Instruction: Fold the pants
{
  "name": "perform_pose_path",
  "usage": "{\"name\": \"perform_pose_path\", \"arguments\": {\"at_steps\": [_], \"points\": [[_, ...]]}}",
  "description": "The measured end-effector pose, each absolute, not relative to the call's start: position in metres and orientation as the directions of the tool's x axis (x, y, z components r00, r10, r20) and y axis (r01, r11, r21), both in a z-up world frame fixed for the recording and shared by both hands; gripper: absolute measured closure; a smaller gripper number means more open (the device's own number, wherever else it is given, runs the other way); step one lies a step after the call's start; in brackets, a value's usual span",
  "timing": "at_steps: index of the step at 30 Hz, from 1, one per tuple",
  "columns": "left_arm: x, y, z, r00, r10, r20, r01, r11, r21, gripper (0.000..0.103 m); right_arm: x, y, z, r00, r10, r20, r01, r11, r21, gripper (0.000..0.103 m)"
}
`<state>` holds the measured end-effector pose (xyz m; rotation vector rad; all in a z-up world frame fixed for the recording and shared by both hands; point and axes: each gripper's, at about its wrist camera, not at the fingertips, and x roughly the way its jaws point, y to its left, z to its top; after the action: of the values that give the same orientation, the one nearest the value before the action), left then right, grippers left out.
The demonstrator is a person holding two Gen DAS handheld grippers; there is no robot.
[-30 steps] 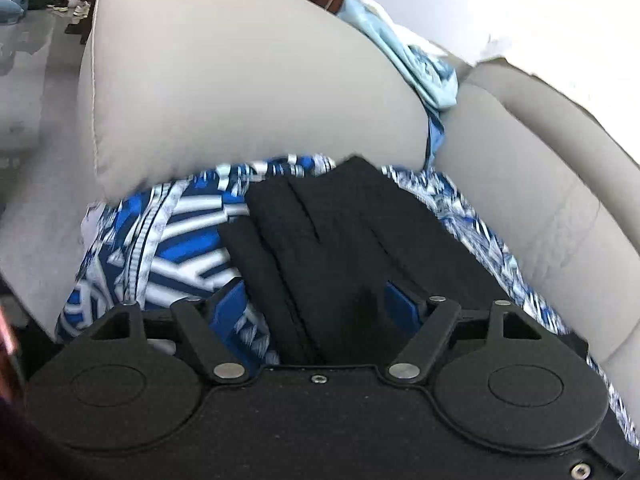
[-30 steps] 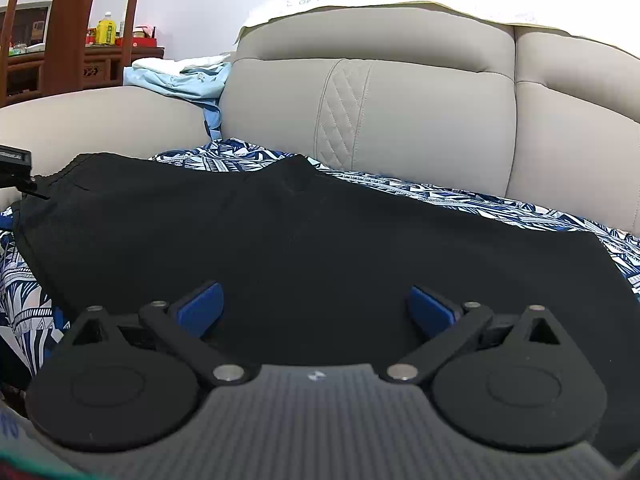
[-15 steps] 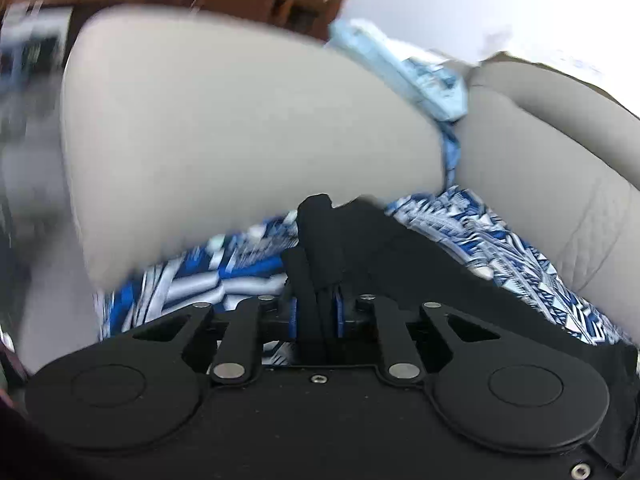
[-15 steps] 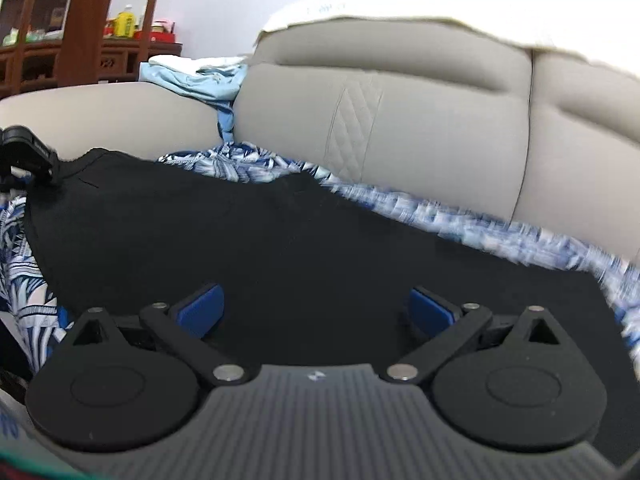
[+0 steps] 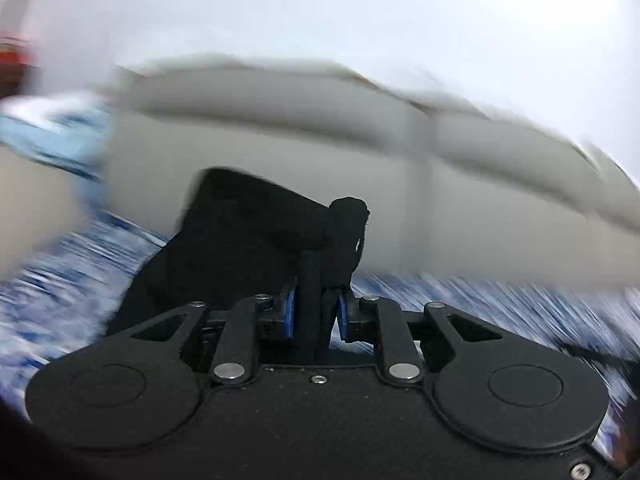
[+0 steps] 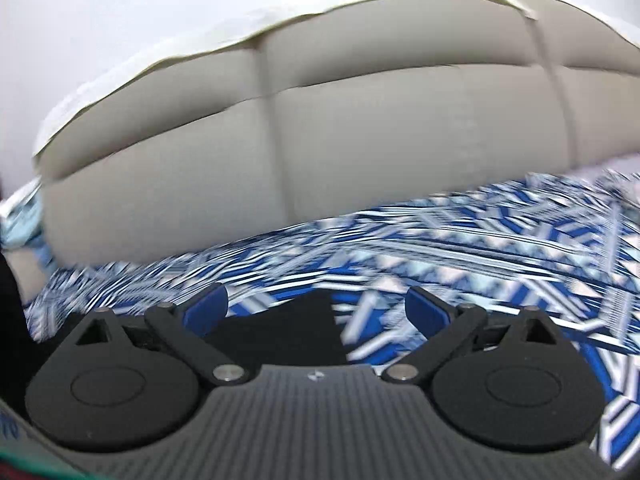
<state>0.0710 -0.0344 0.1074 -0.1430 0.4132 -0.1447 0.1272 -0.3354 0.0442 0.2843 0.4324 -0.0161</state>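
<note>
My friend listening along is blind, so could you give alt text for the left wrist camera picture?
The left gripper is shut on a bunched fold of black pants, lifted above a blue and white patterned cloth. Behind them runs a grey sofa back, heavily blurred by motion, with something light blue at far left.

Pants (image 5: pixel 240 248): matt black cloth, showing soft. Sofa (image 6: pixel 360 128): smooth grey leather-like, w/ patterned cloth cover (image 6: pixel 480 248) lying over seat.

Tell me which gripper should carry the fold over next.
Left. The left gripper is already shut on a bunched edge of the black pants; the right gripper is open, gripping nothing, over the patterned cover.
</note>
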Motion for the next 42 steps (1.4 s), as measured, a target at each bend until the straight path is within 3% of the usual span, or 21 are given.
{"name": "perform_pose_path", "arguments": {"at_steps": [5,6,8,10,15,18,19,20,22,26,29,30,31,33,37,42], "points": [[0.066,-0.111,0.051,0.691,-0.394,-0.606,0.357,0.915,-0.188,0.064,0.121,-0.367,0.040,0.906,0.064,-0.419,0.109,0.920,0.376,0.001],[0.057,-0.114,0.043,0.654,-0.451,-0.607,0.396,0.888,-0.234,0.060,0.120,-0.370,0.037,0.901,0.087,-0.425,0.103,0.909,0.404,0.001],[0.038,-0.114,0.040,0.644,-0.488,-0.589,0.426,0.869,-0.253,0.034,0.119,-0.370,0.032,0.893,0.118,-0.434,0.088,0.900,0.426,0.001],[0.028,-0.106,0.045,0.643,-0.497,-0.582,0.446,0.862,-0.243,0.030,0.116,-0.362,0.027,0.884,0.148,-0.444,0.062,0.904,0.423,0.001],[0.029,-0.054,0.078,0.700,-0.493,-0.517,0.380,0.870,-0.314,0.030,0.112,-0.327,0.021,0.863,0.239,-0.445,-0.060,0.923,0.379,0.001],[0.044,-0.025,0.093,0.771,-0.388,-0.505,0.285,0.920,-0.270,0.034,0.116,-0.300,0.015,0.828,0.311,-0.467,-0.143,0.922,0.361,0.002],[0.051,-0.021,0.093,0.797,-0.329,-0.507,0.253,0.943,-0.214,0.040,0.119,-0.290,0.013,0.818,0.315,-0.481,-0.158,0.927,0.340,0.002],[0.060,-0.018,0.092,0.817,-0.264,-0.512,0.213,0.964,-0.157,0.058,0.122,-0.279,0.011,0.811,0.311,-0.496,-0.168,0.935,0.312,0.002],[0.078,-0.013,0.090,0.832,-0.170,-0.527,0.146,0.985,-0.088,0.075,0.130,-0.260,0.006,0.801,0.300,-0.519,-0.191,0.948,0.253,0.002],[0.113,-0.006,0.075,0.829,-0.076,-0.554,0.081,0.997,-0.015,0.076,0.146,-0.240,-0.002,0.784,0.284,-0.551,-0.208,0.958,0.198,0.007],[0.137,0.002,0.051,0.780,-0.008,-0.626,0.032,0.999,0.028,0.077,0.153,-0.235,-0.002,0.777,0.309,-0.549,-0.238,0.951,0.198,0.027],[0.142,0.005,0.043,0.769,-0.004,-0.640,0.022,1.000,0.021,0.077,0.154,-0.233,-0.001,0.776,0.315,-0.547,-0.247,0.949,0.197,0.038],[0.142,0.008,0.038,0.765,0.000,-0.644,0.006,1.000,0.006,0.077,0.154,-0.234,0.000,0.776,0.323,-0.541,-0.244,0.946,0.215,0.055],[0.140,0.009,0.033,0.773,-0.010,-0.634,-0.005,1.000,-0.022,0.077,0.153,-0.241,0.001,0.785,0.340,-0.518,-0.216,0.934,0.285,0.073],[0.136,0.001,0.033,0.785,-0.029,-0.619,-0.001,0.999,-0.047,0.077,0.139,-0.247,0.010,0.827,0.306,-0.471,-0.200,0.944,0.262,0.083],[0.125,-0.023,0.045,0.793,-0.076,-0.604,0.049,0.997,-0.061,0.076,0.123,-0.267,0.023,0.887,0.160,-0.434,-0.082,0.978,0.192,0.086]]}}
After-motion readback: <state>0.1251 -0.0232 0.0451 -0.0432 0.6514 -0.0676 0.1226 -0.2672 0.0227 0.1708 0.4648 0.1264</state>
